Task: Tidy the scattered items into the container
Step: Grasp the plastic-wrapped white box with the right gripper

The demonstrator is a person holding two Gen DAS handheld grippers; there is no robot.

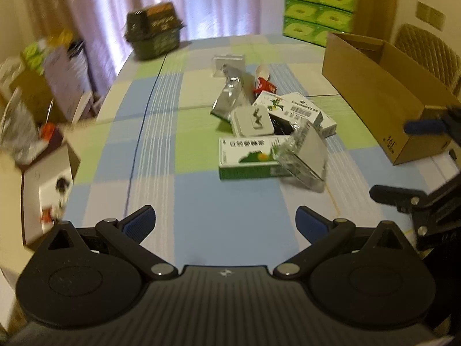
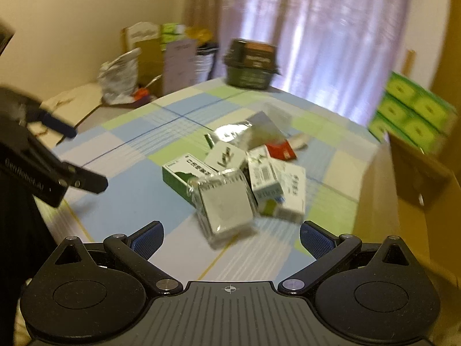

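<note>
I held both hand-held grippers, left (image 1: 225, 222) and right (image 2: 232, 238), spread and empty, facing the heaped boxes (image 1: 276, 132) beside the cardboard box (image 1: 383, 92).

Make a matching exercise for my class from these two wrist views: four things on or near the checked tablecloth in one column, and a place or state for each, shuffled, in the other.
Things
1. cardboard box
2. green-and-white carton
3. red packet
4. dark basket

Places or states
A. far end of the table, by the curtain
B. open-topped, at the table's right edge
C. lying flat, nearest side of the pile
D. far side of the pile

Pairs: 1-B, 2-C, 3-D, 4-A
</note>
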